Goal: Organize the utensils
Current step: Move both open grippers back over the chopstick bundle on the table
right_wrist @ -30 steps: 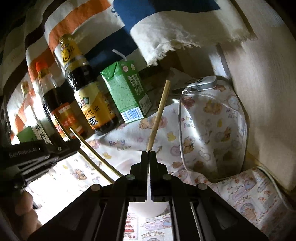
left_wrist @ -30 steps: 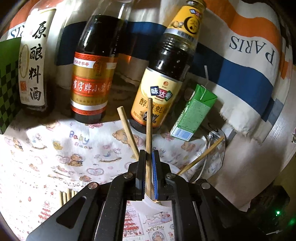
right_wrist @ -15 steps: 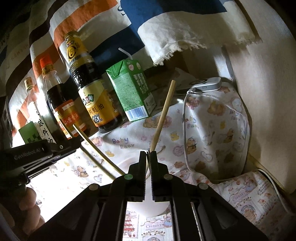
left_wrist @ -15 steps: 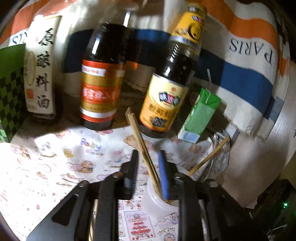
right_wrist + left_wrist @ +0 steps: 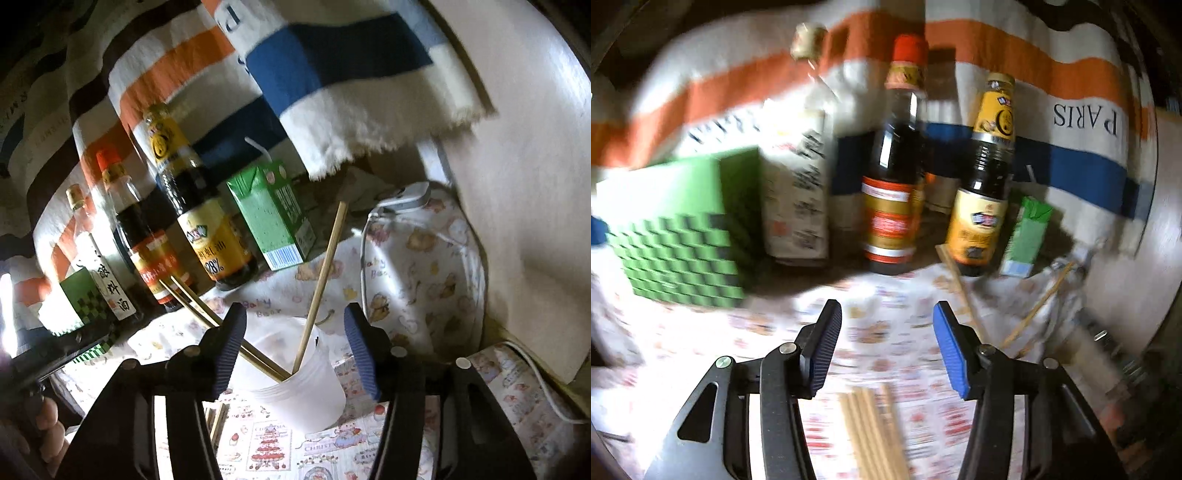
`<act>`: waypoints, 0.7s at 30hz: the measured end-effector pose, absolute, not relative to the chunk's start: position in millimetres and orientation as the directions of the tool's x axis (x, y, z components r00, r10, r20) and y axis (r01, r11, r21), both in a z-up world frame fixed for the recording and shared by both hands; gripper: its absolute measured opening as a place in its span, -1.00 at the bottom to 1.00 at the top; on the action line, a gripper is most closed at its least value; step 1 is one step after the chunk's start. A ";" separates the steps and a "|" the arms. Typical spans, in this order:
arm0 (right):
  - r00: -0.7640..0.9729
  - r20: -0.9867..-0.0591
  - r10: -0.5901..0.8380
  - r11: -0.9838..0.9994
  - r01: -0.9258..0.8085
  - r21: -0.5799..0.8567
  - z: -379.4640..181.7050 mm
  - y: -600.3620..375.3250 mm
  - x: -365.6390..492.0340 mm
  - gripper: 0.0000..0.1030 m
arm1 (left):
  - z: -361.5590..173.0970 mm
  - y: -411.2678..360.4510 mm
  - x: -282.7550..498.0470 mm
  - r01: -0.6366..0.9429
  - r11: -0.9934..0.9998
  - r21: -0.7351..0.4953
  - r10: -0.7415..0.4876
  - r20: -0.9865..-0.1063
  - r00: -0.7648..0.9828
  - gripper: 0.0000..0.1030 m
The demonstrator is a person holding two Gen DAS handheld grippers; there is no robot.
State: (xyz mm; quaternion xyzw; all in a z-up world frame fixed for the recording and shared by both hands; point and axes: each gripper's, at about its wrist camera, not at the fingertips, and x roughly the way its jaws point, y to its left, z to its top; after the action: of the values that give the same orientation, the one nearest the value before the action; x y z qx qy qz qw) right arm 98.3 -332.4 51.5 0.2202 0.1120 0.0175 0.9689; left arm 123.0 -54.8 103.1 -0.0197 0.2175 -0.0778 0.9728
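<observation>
A white plastic cup (image 5: 295,373) stands on the printed cloth and holds three wooden chopsticks: two leaning left (image 5: 207,314) and one leaning right (image 5: 325,266). My right gripper (image 5: 293,354) is open and empty, its jaws on either side of the cup's top. My left gripper (image 5: 886,354) is open and empty, above a bundle of loose chopsticks (image 5: 871,432) lying on the cloth. In the blurred left wrist view the cup's chopsticks (image 5: 960,288) stick up at the right.
Sauce bottles (image 5: 199,206) (image 5: 894,184), a green drink carton (image 5: 273,214) and a green checkered box (image 5: 679,236) stand along the back against a striped cloth. A white charger and cable (image 5: 406,195) lie at the right by the wall.
Both grippers opened and let go of their chopsticks, which now stand in the cup. The left gripper pulled back and to the left, over the loose bundle.
</observation>
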 end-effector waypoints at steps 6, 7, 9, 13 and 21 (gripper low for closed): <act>0.980 -0.170 0.108 0.897 -0.022 0.441 60.7 -329.3 76.2 0.25 | 96.8 -27.8 101.5 0.098 0.991 -0.092 -0.128 -0.427 0.895 0.24; 0.979 -0.168 0.118 0.894 -0.031 0.448 61.3 -328.9 75.1 0.26 | 94.8 -24.4 97.9 0.098 0.990 -0.103 -0.132 -0.424 0.896 0.30; 0.976 -0.172 0.137 0.889 -0.044 0.456 60.9 -327.5 74.7 0.26 | 89.6 -17.7 90.1 0.093 0.990 -0.109 -0.130 -0.418 0.899 0.47; 0.972 -0.199 0.127 0.906 -0.032 0.422 56.0 -319.3 79.4 0.27 | 75.5 -17.4 89.1 0.086 0.996 -0.039 -0.094 -0.430 0.898 0.64; 0.959 -0.252 0.128 0.924 -0.023 0.381 43.8 -304.6 89.4 0.30 | 50.0 11.5 98.6 0.033 0.991 -0.133 -0.094 -0.485 0.869 0.94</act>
State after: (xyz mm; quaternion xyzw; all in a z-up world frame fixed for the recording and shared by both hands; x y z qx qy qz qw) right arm 89.4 -304.6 43.8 0.1909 0.1375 0.0390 0.9712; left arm 98.6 11.5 50.0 -0.0604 0.2536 -0.0330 0.9649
